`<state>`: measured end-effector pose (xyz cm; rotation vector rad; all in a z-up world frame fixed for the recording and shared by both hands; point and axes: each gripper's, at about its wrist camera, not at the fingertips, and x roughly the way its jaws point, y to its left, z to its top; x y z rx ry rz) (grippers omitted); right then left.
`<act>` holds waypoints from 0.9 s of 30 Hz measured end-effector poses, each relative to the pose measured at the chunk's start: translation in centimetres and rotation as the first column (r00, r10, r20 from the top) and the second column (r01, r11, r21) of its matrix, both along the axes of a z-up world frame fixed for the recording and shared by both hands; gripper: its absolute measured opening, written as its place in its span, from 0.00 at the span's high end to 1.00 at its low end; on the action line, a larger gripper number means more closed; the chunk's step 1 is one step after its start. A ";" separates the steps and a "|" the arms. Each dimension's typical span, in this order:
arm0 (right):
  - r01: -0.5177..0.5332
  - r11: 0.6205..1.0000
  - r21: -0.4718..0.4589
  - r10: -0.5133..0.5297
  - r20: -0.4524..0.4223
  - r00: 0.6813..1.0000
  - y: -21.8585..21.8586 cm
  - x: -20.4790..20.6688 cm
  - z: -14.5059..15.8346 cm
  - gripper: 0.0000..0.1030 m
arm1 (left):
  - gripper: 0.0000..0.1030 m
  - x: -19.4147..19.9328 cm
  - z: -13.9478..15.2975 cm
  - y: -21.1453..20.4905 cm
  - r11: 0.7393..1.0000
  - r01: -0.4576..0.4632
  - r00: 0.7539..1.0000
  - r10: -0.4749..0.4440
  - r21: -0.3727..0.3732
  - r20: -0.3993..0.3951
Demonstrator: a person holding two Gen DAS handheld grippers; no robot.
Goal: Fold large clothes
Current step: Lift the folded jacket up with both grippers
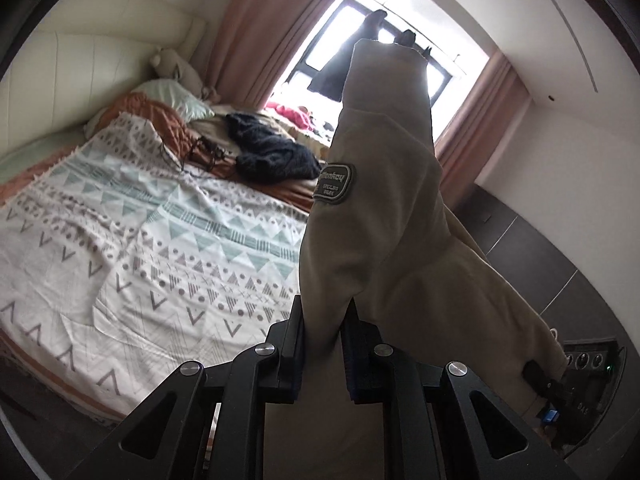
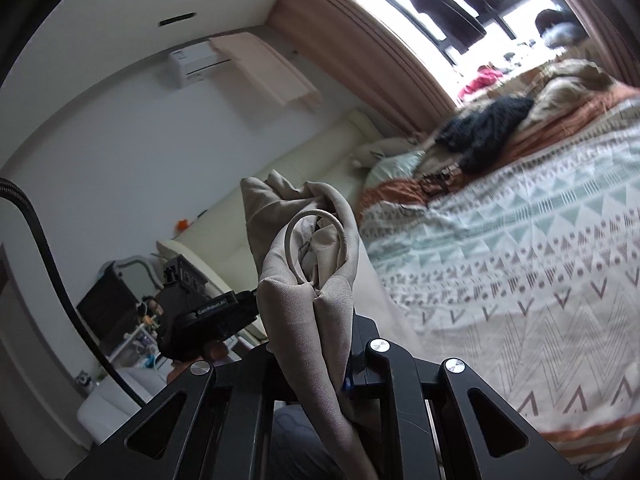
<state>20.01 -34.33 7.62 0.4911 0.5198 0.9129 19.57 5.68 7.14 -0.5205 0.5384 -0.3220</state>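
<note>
We see the jacket (image 1: 384, 216) hiding much of the window (image 1: 320, 40); both grippers, left (image 1: 325, 328) and right (image 2: 316, 344), pinch its fabric between their fingers.

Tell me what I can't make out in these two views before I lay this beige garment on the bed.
- Left wrist view: beige garment fills the middle, hiding the bed's right side; its lower part is cut off by the frame edge.
- Left wrist view: patch lettering is too small to read fully.
- Right wrist view: bunched fabric covers the right gripper fingertips.
- Both views: garment type is unclear.
</note>
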 end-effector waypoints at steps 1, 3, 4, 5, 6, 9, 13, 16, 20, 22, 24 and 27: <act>-0.005 1.000 -0.005 0.005 0.014 1.000 0.5 -0.3 0.9 0.88 | 0.84 -0.4 0.6 0.5 1.000 -0.002 1.000 0.002 0.009 0.008; -0.016 1.000 -0.008 0.017 0.027 1.000 1.3 -0.6 1.8 0.88 | 0.84 -1.0 1.4 1.5 1.000 -0.003 1.000 0.002 0.015 0.024; -0.023 1.000 -0.012 0.023 0.034 0.999 1.9 -0.8 2.3 0.88 | 0.84 -1.3 1.6 2.0 1.000 -0.005 1.000 0.004 0.015 0.027; -0.031 0.999 -0.017 0.031 0.041 0.999 2.6 -0.9 2.7 0.88 | 0.84 -1.7 1.8 2.6 1.000 -0.010 1.000 0.009 0.014 0.030; -0.044 0.999 -0.023 0.045 0.047 0.998 3.6 -1.0 3.2 0.88 | 0.84 -2.0 2.0 3.4 1.000 -0.018 0.999 0.018 0.012 0.032; -0.081 0.996 -0.034 0.082 0.054 0.995 6.3 -1.0 3.9 0.89 | 0.84 -2.8 2.7 6.5 0.998 -0.055 0.997 0.054 0.011 0.045; -0.141 0.988 -0.056 0.144 0.061 0.988 10.7 -0.6 4.8 0.89 | 0.84 -3.5 3.0 10.6 0.994 -0.107 0.993 0.106 0.016 0.052; -0.182 0.981 -0.073 0.186 0.052 0.981 14.4 0.2 4.8 0.89 | 0.84 -3.8 2.9 12.9 0.991 -0.130 0.990 0.128 0.037 0.060; -0.240 0.967 -0.081 0.243 0.028 0.970 18.5 1.0 3.8 0.89 | 0.84 -3.4 2.0 16.3 0.984 -0.166 0.986 0.163 0.060 0.037; -0.274 0.957 -0.092 0.276 0.016 0.961 20.9 1.6 3.0 0.89 | 0.84 -3.0 1.2 18.2 0.980 -0.188 0.982 0.188 0.063 0.019; -0.301 0.948 -0.102 0.302 0.002 0.953 23.3 2.4 2.4 0.89 | 0.85 -2.5 0.3 20.0 0.977 -0.206 0.979 0.206 0.060 -0.001; -0.344 0.933 -0.104 0.344 -0.018 0.939 26.7 3.2 1.1 0.89 | 0.84 -1.8 -0.9 22.7 0.970 -0.236 0.971 0.237 0.067 -0.022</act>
